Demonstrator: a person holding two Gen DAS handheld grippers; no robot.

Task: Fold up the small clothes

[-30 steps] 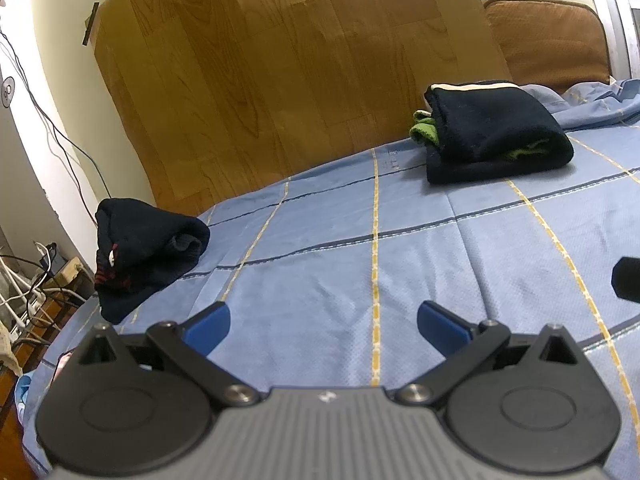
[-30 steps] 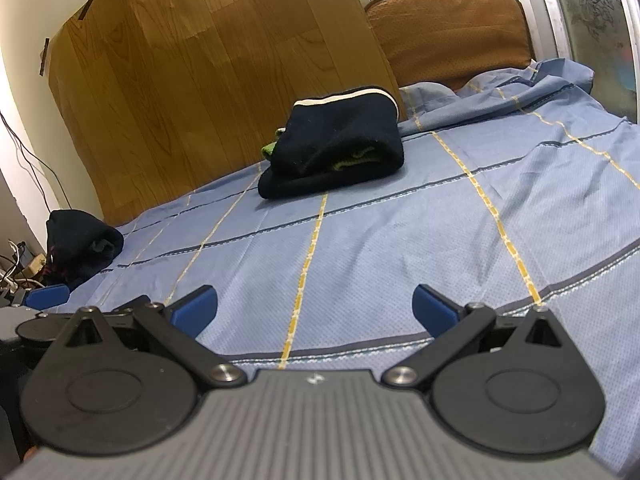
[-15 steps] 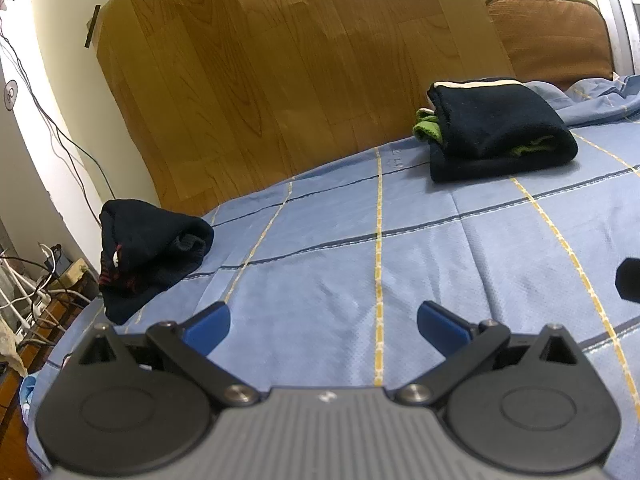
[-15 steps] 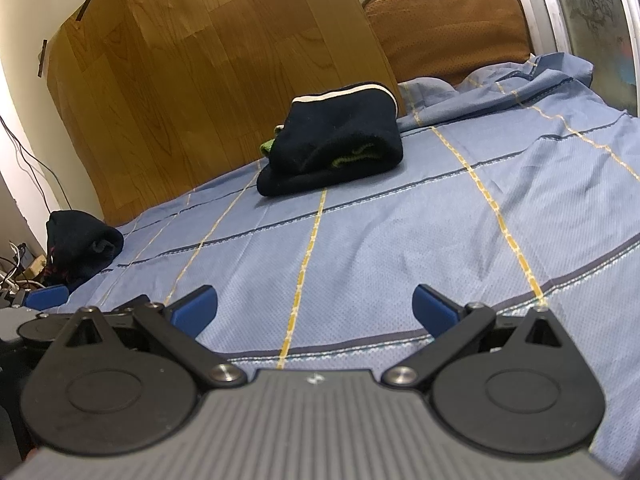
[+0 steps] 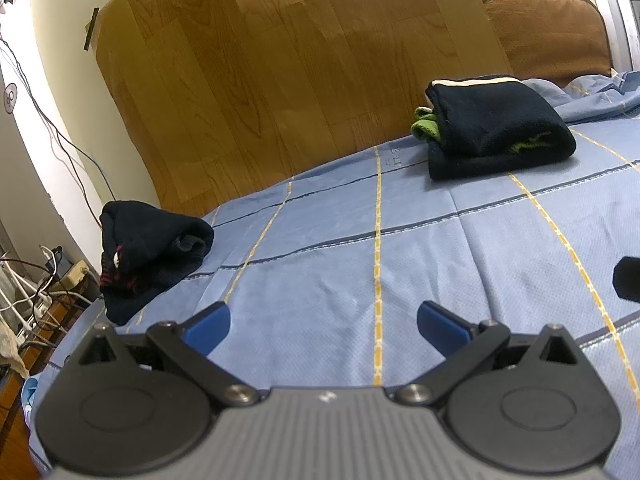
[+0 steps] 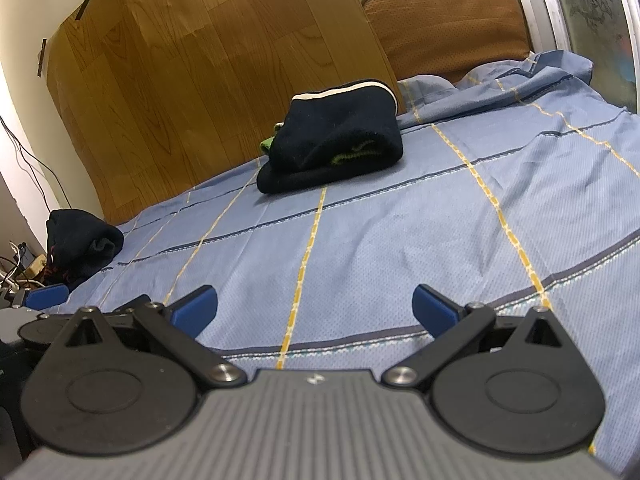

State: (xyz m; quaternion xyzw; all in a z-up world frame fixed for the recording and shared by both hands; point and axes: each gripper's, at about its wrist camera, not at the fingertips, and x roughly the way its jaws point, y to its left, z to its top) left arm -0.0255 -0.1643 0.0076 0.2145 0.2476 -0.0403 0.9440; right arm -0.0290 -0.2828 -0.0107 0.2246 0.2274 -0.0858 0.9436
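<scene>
I have both tools hovering low over the bed [image 5: 360, 280], side by side, and neither has hold of anything. The left tool [image 5: 323, 326] has its blue fingers spread wide with only bare sheet between them; the right tool [image 6: 314, 310] is spread just as wide and equally empty.

Well ahead of the left tool and off to its right lies a folded stack [image 5: 496, 128] of dark clothes with a cream edge on top and a green layer peeking out of the fold. From the right tool it sits ahead and slightly left [image 6: 332, 140]. It looks tidy and squared, so I judge that part of the job done.

Ahead and to the left of the left tool, near the bed's edge, sits a crumpled dark garment [image 5: 148, 256] with a bit of red trim, bunched in a loose heap. From the right tool it is far off to the left [image 6: 80, 244]. I read it as what remains: it needs fetching, spreading flat on the open sheet in front of the tools, folding, then adding to the stack.
</scene>
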